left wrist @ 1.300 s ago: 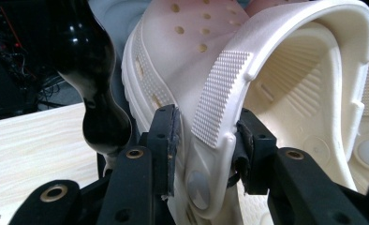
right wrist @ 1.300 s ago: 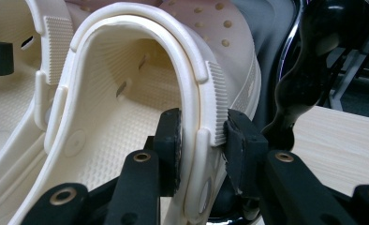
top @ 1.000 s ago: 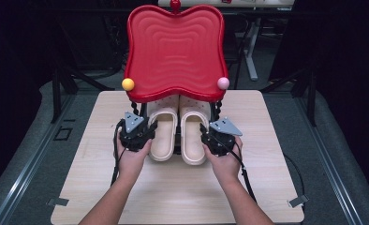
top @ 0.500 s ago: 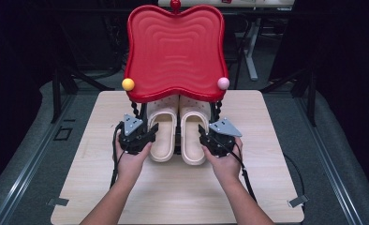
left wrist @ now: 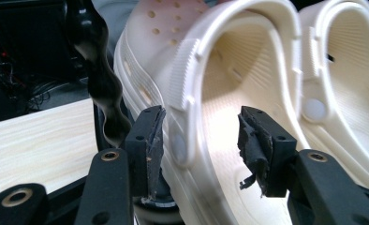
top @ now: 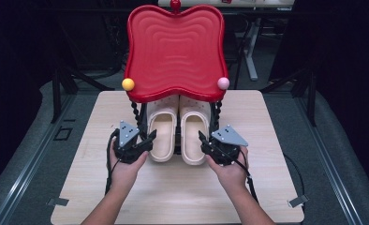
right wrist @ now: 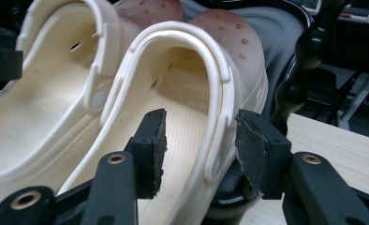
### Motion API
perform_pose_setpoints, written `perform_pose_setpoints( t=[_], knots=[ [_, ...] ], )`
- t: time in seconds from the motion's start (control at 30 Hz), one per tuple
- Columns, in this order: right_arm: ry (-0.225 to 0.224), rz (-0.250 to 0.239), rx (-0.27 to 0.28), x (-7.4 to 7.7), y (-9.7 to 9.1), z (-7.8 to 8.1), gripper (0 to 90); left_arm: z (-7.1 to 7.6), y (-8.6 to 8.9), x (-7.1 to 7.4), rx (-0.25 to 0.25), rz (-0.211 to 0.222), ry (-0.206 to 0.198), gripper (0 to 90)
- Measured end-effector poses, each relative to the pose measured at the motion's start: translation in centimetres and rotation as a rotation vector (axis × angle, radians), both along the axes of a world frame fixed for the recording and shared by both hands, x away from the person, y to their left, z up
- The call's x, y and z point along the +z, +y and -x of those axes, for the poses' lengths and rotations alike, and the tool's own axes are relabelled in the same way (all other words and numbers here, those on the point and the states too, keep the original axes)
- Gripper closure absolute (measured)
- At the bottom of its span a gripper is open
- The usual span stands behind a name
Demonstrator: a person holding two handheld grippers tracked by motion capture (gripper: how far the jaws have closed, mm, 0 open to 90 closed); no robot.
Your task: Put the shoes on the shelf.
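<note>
Pale tabletop (top: 79,187) is carrying two clogs (top: 179,136) under a red tray (top: 175,51), heels facing the person; each tool, left (top: 150,138) and right (top: 202,139), has just been opening, jaws straddling its clog's outer heel wall, not pressing.

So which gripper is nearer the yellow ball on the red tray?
Left. The left gripper sits at the left clog's outer side, below the yellow ball; the right gripper is across both clogs.
</note>
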State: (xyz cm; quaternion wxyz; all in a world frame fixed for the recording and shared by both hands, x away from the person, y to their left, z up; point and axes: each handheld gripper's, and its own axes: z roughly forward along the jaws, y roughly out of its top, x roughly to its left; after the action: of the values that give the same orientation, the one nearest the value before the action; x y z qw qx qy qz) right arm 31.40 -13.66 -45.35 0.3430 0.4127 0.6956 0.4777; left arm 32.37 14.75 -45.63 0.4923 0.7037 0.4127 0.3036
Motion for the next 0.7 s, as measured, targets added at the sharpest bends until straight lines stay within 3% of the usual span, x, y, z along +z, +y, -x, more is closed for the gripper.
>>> perform_pose_setpoints(
  t=[0.13, 0.23, 0.43, 0.5, 0.57, 0.67, 0.7],
  knots=[
    [-0.007, 0.031, 0.021, -0.3, -0.4, 1.6, 50.9, 1.6, 0.5, -0.5, -0.035, -0.005, 0.002, 49.5],
    [0.017, 0.046, 0.041, -0.5, -0.7, 2.8, 50.6, 2.8, 1.0, -1.0, -0.066, -0.005, -0.005, 49.5],
    [0.051, 0.012, 0.097, -1.1, -1.0, 5.3, 59.2, 5.3, 1.8, -2.1, -0.086, 0.016, 0.024, 51.9],
    [0.07, 0.002, 0.113, -1.5, -1.0, 6.0, 62.8, 5.9, 2.0, -2.4, -0.084, 0.026, 0.035, 54.8],
    [0.09, 0.013, 0.123, -2.2, -1.1, 6.8, 73.3, 6.5, 2.2, -2.9, -0.08, 0.015, 0.044, 65.9],
    [0.11, 0.022, 0.124, -2.8, -1.1, 7.1, 79.6, 6.8, 2.4, -3.9, -0.1, 0.001, 0.078, 72.0],
    [0.151, 0.025, 0.13, -3.5, -1.1, 7.1, 85.1, 6.8, 2.4, -4.2, -0.107, 0.003, 0.087, 76.4]
  ],
)
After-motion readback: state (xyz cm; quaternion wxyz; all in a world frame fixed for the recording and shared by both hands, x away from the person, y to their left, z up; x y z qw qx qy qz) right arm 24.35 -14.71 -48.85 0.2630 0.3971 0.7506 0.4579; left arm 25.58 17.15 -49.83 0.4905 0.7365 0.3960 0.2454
